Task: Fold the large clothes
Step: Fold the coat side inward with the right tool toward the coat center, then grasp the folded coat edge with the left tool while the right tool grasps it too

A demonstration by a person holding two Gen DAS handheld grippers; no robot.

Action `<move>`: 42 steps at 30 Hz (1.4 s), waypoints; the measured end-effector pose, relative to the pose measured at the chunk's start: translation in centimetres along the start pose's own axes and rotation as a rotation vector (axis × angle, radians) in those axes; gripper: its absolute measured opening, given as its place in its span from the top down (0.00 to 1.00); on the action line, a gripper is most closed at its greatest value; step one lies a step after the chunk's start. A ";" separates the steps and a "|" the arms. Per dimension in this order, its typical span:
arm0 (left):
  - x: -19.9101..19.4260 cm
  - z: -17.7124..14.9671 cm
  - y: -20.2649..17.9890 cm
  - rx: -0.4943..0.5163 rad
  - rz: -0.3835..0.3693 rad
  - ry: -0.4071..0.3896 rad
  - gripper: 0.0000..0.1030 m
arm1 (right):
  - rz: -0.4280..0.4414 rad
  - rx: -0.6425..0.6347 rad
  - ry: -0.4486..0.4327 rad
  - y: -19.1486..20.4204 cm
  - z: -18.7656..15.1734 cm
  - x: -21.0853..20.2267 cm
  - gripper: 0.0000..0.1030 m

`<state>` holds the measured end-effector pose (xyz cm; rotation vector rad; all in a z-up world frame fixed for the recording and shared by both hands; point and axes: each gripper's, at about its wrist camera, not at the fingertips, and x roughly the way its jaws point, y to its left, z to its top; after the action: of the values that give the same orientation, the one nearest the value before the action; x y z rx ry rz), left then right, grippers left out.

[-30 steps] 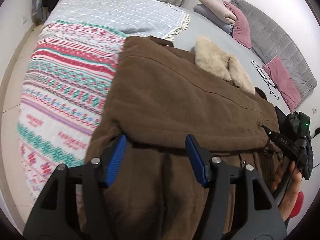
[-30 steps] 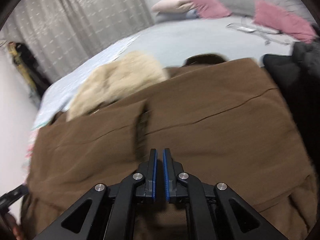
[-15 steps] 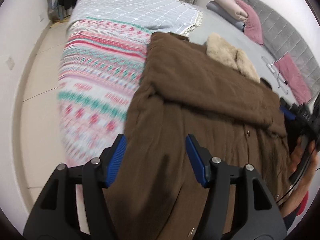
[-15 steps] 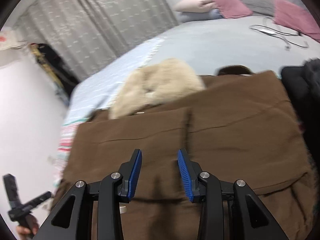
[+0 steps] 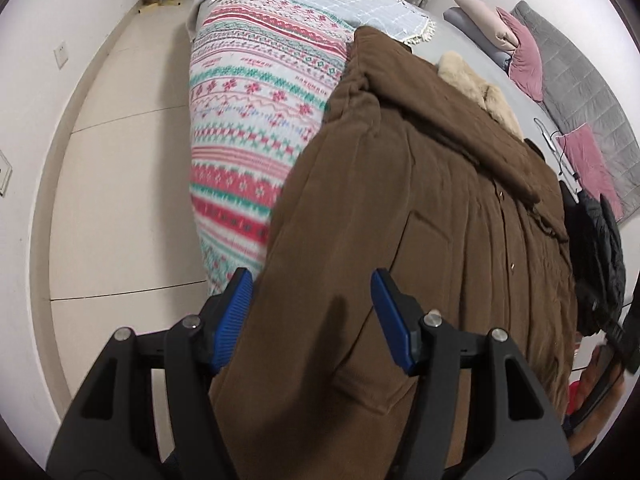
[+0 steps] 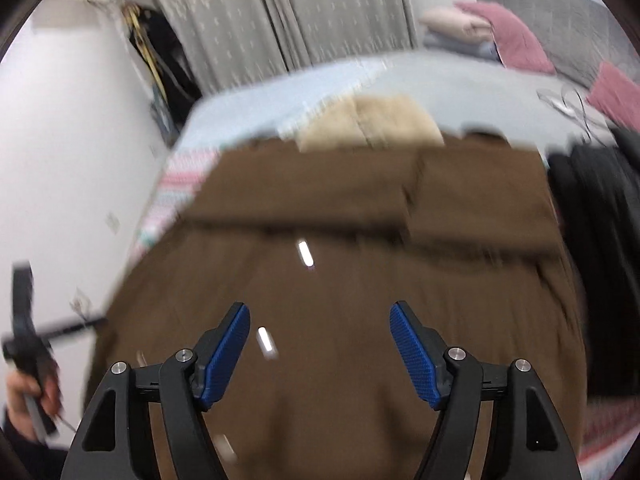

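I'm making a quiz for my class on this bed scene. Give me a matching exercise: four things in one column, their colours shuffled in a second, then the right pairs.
Things:
1. coat
2. fur collar
3. jacket
4. tool pads

Colours:
a. black
b. blue
c. brown
d. beige

Pairs: 1-c, 2-d, 3-a, 4-b

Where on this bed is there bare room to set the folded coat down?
Free: the patterned blanket left of the brown coat, and the grey sheet between the fur collar and pillows. Crowded: the black jacket side.
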<state>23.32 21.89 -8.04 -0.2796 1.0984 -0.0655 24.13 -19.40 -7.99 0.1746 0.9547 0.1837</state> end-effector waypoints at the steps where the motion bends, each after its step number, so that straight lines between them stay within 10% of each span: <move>1: 0.0 -0.5 -0.2 0.012 0.010 -0.001 0.39 | -0.004 0.014 0.016 -0.5 -0.9 0.0 0.29; 6: 1.2 -2.3 0.3 0.044 0.111 0.035 0.39 | -0.114 0.085 0.162 -5.6 -7.6 1.1 0.29; 24: -1.4 -6.0 4.9 -0.083 0.004 0.066 0.39 | -0.205 0.270 0.015 -13.7 -15.2 -9.6 0.29; 36: -3.2 -8.7 5.9 -0.188 -0.153 0.066 0.39 | -0.010 0.536 0.014 -16.9 -19.5 -10.1 0.29; 42: -2.8 -10.1 7.0 -0.237 -0.170 0.055 0.39 | 0.075 0.591 -0.010 -17.2 -21.4 -10.6 0.69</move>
<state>12.45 27.24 -11.67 -0.5870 1.1368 -0.0946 1.91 -37.08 -15.64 0.7539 0.9725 -0.0366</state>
